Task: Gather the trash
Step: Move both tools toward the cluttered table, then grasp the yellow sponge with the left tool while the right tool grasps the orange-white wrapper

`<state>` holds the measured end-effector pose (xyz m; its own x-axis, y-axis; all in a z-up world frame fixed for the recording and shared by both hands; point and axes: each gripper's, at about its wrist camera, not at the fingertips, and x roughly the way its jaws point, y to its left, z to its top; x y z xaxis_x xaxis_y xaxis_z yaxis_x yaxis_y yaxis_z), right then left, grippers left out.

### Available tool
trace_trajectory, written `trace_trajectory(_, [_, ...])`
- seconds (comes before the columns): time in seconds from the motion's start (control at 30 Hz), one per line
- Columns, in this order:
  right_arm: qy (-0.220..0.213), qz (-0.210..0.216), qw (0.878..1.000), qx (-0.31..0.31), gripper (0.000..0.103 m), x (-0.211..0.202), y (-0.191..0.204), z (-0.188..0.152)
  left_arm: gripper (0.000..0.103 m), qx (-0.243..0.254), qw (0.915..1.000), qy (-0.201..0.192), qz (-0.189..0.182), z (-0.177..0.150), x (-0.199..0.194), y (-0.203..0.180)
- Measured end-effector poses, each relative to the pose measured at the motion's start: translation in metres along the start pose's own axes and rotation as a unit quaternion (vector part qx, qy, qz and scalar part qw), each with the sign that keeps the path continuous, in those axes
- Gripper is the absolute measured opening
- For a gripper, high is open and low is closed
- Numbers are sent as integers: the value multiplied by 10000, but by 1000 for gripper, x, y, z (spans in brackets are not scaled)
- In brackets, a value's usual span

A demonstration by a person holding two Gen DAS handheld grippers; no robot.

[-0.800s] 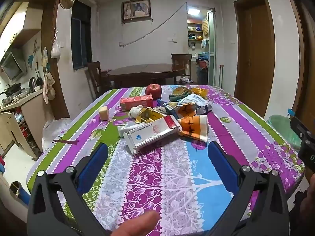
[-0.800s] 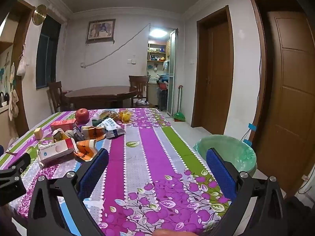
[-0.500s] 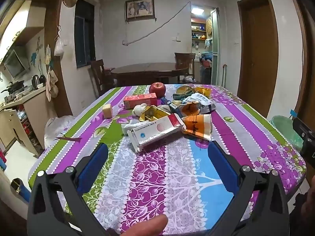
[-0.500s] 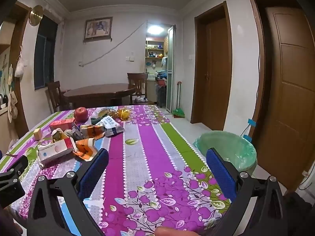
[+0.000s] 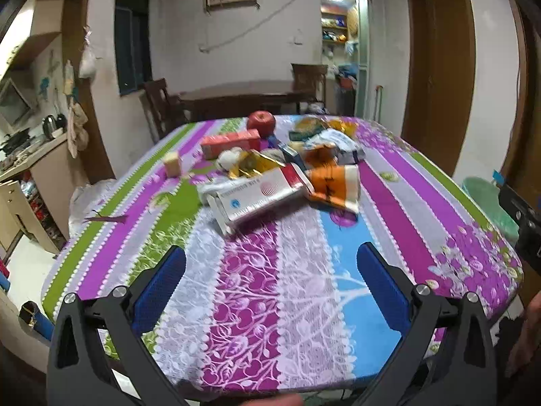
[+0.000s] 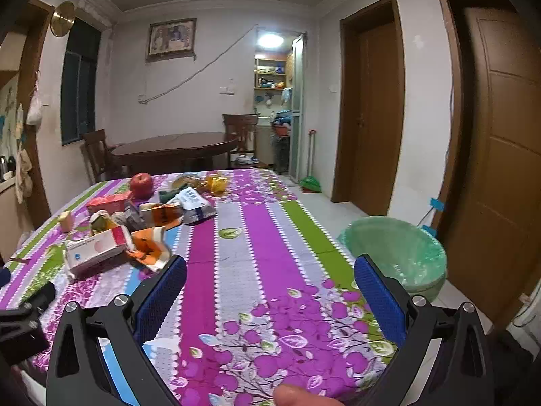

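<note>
A heap of trash lies mid-table on the striped floral cloth [image 5: 297,287]: a white and red carton [image 5: 253,196], an orange wrapper [image 5: 333,182], a gold wrapper [image 5: 252,164], a red box [image 5: 230,142] and a white packet [image 5: 341,143]. My left gripper [image 5: 270,262] hovers open over the near table edge, well short of the carton. In the right wrist view the carton [image 6: 96,248] and orange wrapper [image 6: 148,247] lie far left. My right gripper [image 6: 269,270] is open above the cloth, empty. A green-lined bin [image 6: 394,252] stands on the floor to the right.
A red apple [image 5: 261,122] and a small tan block [image 5: 171,164] sit beside the heap. Behind stand a dark wooden table [image 6: 175,147] with chairs, a counter [image 5: 23,165] at the left, and brown doors [image 6: 500,155] to the right.
The left view has pulled back and tipped down, so the heap sits farther off and the table's near edge shows. The right view has dropped slightly. Both grippers stay open.
</note>
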<state>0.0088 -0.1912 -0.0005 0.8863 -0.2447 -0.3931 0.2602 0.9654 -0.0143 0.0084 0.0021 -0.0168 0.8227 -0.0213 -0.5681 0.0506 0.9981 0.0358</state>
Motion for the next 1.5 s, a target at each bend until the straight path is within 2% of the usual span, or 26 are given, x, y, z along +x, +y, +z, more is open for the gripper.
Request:
trace_trajectory(0.17, [-192,402,9983,376,99,-3,-2,-7,98,100,9996,48,-248,-3,1,-5])
trace_trajectory(0.37, [4,384,9992,-144,99,2,18,-7,98,-194,9988,280,-343,-5,13,9])
trace_trajectory(0.47, [195,680,9972,-236,99,8,25,-7,98,-558,9981,253,-61,-5,16,31])
trace_trajectory(0.57, [251,776,9962,-321,99,14,32,-6,98,-1050,9943,153,-53,-1,16,61])
trace_trajectory(0.67, [287,795,9954,-455,99,21,41,-4,98,-1043,9941,233,207,2,25,82])
trace_trajectory(0.73, [389,963,9929,-575,99,29,49,-2,98,-1025,9936,262,404,5,32,98])
trace_trajectory(0.9, [627,1380,9864,-633,99,54,67,6,98,-1241,9903,424,458,20,51,133])
trace_trajectory(0.97, [686,1559,9834,-632,99,65,71,10,97,-1256,9903,470,353,28,59,144])
trace_trajectory(1.07, [842,1861,9757,-796,99,93,83,19,94,-1102,9922,516,287,47,80,154])
trace_trajectory(1.17, [1164,2195,9628,-1059,99,133,97,32,90,-971,9931,591,290,70,111,164])
trace_trajectory(1.27, [1286,2160,9589,-1318,99,168,112,41,86,-1157,9902,715,307,91,144,179])
trace_trajectory(1.4, [1590,2277,9490,-1494,93,207,124,45,82,-1237,9871,903,477,112,187,194])
trace_trajectory(1.5, [1852,2508,9378,-1527,82,233,130,45,77,-1164,9851,1128,581,119,220,200])
